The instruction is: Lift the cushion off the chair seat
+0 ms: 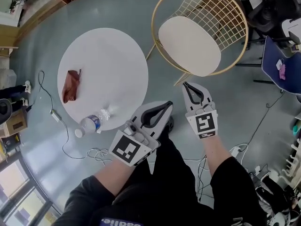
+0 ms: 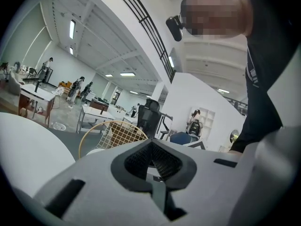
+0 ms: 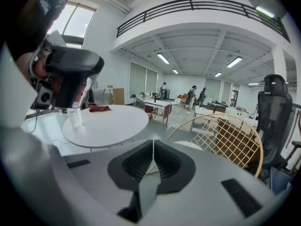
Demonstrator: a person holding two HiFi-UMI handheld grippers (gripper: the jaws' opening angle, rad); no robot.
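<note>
Well, at the left of the head view stands a round white counter [image 1: 106, 55]. It carries a red-brown cloth [image 1: 71, 85] and, near its lower edge, a clear water bottle [image 1: 92, 122]. Just right of the bottle is the left gripper [image 1: 165, 106]. Its jaws are closed w/ nothing between them (the left gripper view shows the pads meeting). Next to it, a bit higher in the frame, the right gripper [image 1: 187, 85] has its jaws shut together too, also empty, and points twd the chair [image 1: 160, 6]. This chair has a gold wire frame. The cream cushion [image 1: 189, 45] lies flat on the seat, near the right gripper's tip but not touched by either gripper. At the right edge there is a blue chair [image 1: 275, 62].
</note>
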